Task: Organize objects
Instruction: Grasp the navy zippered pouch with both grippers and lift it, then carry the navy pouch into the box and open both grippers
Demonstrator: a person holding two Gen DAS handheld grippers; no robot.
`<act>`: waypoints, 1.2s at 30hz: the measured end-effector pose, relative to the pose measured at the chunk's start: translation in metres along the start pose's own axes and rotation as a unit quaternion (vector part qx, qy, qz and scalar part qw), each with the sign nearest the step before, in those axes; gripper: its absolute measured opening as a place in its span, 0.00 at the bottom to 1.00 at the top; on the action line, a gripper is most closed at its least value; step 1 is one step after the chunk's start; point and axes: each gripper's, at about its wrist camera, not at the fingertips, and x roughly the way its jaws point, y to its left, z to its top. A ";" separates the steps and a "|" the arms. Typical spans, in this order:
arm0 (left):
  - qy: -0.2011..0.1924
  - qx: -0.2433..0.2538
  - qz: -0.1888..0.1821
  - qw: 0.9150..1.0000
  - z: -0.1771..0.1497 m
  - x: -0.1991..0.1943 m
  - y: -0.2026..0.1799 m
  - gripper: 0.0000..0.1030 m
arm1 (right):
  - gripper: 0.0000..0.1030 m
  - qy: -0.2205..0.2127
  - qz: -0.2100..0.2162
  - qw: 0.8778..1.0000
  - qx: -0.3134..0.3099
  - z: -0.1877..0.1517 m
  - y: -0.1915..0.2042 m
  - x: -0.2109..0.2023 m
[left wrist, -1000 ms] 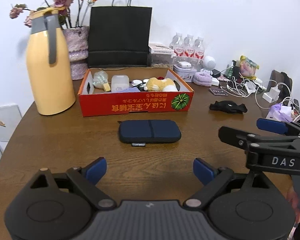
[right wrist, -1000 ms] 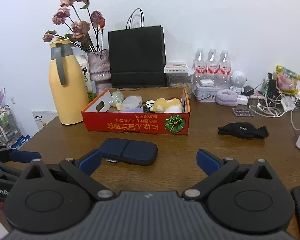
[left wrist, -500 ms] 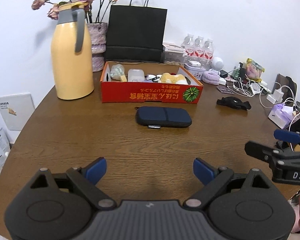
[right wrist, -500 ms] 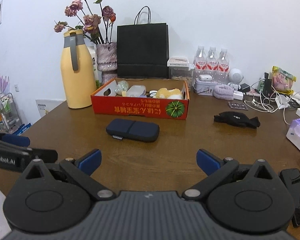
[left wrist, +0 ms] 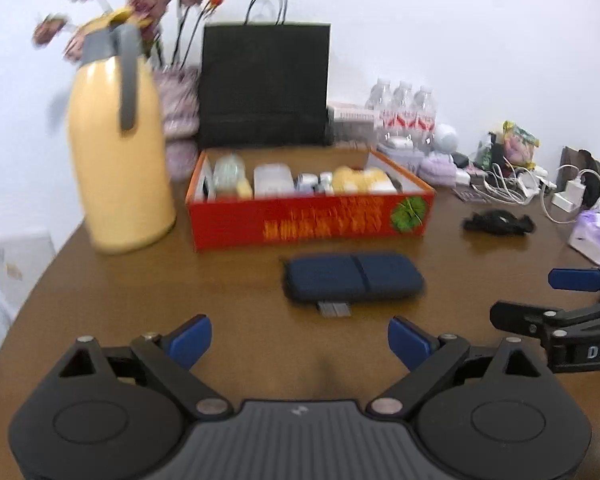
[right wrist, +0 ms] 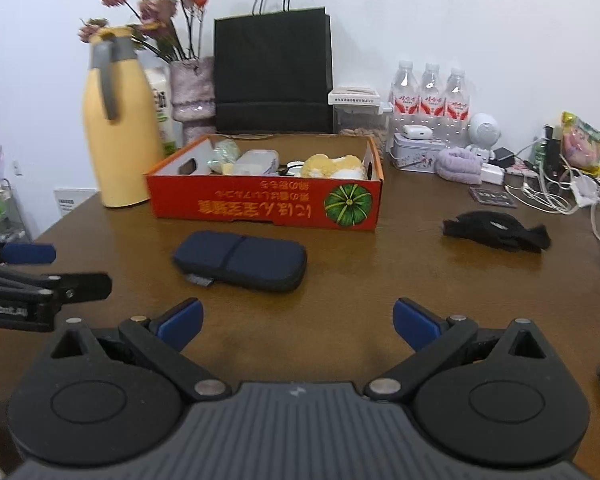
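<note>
On the brown tabletop point(right wrist: 380, 272), the left gripper point(left wrist: 299, 338) and right gripper point(right wrist: 298, 319) hover with jaws apart and empty, seemingly lined up on the navy pouch point(right wrist: 240, 261), which lies loose just before the red box point(right wrist: 266, 202) likely meant to receive it.

Blurred view: a navy pouch point(left wrist: 354, 282) lies on the table point(left wrist: 140, 280), apparently just before a red box point(left wrist: 312, 218).
</note>
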 end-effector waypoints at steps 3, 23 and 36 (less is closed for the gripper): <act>-0.014 0.005 -0.021 1.000 0.009 0.045 0.010 0.92 | 1.00 0.000 0.031 0.999 0.015 0.014 -0.009 0.044; 0.046 -0.122 -0.072 0.989 0.016 0.100 0.025 0.31 | 0.37 0.039 0.106 0.986 0.122 0.021 -0.030 0.121; 0.000 -0.107 -0.065 0.992 -0.060 -0.066 -0.031 0.30 | 0.37 -0.021 0.098 0.990 0.097 -0.048 0.005 -0.044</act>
